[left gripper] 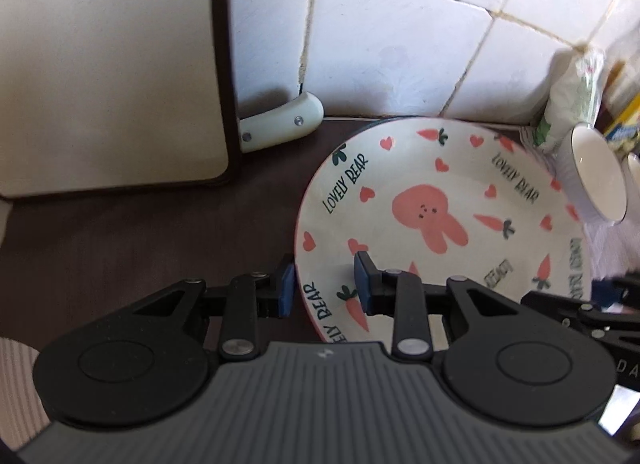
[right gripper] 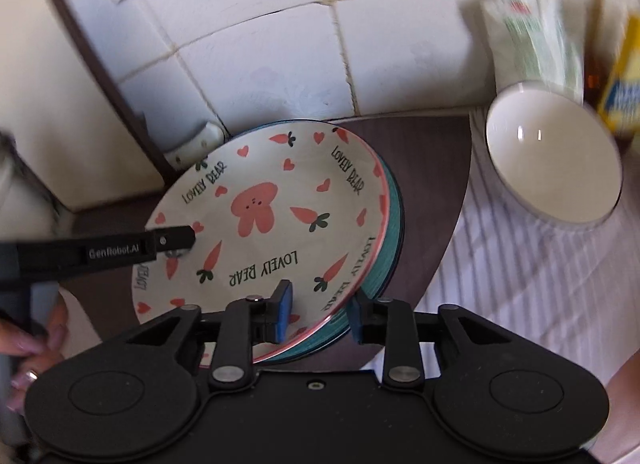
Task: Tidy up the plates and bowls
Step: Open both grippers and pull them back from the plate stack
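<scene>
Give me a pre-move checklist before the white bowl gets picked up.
1. Bunny plate sits on the teal plate: ok.
2. Right gripper pads off the plates' rim: ok, rim between them.
3. Left gripper released from the bunny plate's rim: cannot tell.
4. White bowl upright and empty: ok.
5. Path to the bowl over the striped cloth: ok.
</scene>
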### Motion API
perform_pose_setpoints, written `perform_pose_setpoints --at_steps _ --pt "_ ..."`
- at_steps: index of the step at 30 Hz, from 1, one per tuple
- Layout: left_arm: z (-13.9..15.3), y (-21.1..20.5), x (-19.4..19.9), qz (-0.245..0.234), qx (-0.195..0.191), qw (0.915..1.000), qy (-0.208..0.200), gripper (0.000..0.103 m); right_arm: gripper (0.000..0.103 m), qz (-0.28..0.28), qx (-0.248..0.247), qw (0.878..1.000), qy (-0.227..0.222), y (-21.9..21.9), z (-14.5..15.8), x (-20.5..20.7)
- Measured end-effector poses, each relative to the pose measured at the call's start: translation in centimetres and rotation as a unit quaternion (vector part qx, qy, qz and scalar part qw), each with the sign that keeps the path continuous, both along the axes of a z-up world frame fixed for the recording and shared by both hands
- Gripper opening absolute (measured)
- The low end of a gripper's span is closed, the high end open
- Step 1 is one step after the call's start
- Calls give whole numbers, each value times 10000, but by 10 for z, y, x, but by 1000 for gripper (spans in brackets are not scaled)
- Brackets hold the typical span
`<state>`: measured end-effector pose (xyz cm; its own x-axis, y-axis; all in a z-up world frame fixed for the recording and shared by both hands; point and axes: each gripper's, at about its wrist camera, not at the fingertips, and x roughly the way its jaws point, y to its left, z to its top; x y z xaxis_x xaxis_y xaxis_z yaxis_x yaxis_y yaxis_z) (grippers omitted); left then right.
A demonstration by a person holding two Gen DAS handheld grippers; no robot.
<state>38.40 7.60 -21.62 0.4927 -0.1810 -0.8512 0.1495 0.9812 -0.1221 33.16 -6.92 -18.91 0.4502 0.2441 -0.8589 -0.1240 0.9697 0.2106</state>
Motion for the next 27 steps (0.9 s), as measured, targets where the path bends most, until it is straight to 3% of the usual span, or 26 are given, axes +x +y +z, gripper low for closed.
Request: perform_pose_setpoints --at_steps 11,13,21,27 --pt "9 1 -7 140 -20 9999 86 29 44 38 -441 9990 3 0 3 -10" --pt "12 2 -10 210 -137 9996 147 29 44 -18 -259 9996 -120 -7 6 -15" --pt "45 -9 -35 168 56 9997 157 31 44 199 -44 9978 -626 -31 41 -41" --pt "78 -24 -55 -153 37 9997 193 45 44 324 204 9953 -888 -59 84 -58"
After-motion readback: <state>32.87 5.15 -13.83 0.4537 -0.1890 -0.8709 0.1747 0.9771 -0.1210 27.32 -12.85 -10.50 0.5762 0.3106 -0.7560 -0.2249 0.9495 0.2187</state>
